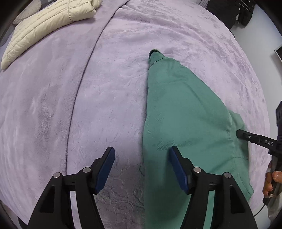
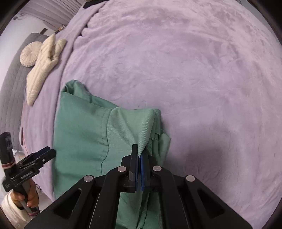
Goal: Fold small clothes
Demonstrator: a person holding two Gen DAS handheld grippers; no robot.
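A green garment lies folded lengthwise on the lilac blanket, one narrow end pointing far away. My left gripper is open and empty, hovering over the garment's left edge. My right gripper is shut on a pinched fold of the green garment at its right side and lifts it a little. The right gripper also shows in the left wrist view at the garment's right edge. The left gripper shows in the right wrist view, open, at the garment's left edge.
A cream quilted jacket lies at the far left of the bed, also seen in the right wrist view next to a round cream cushion. Dark clothes hang at the far right. The blanket stretches wide to the right.
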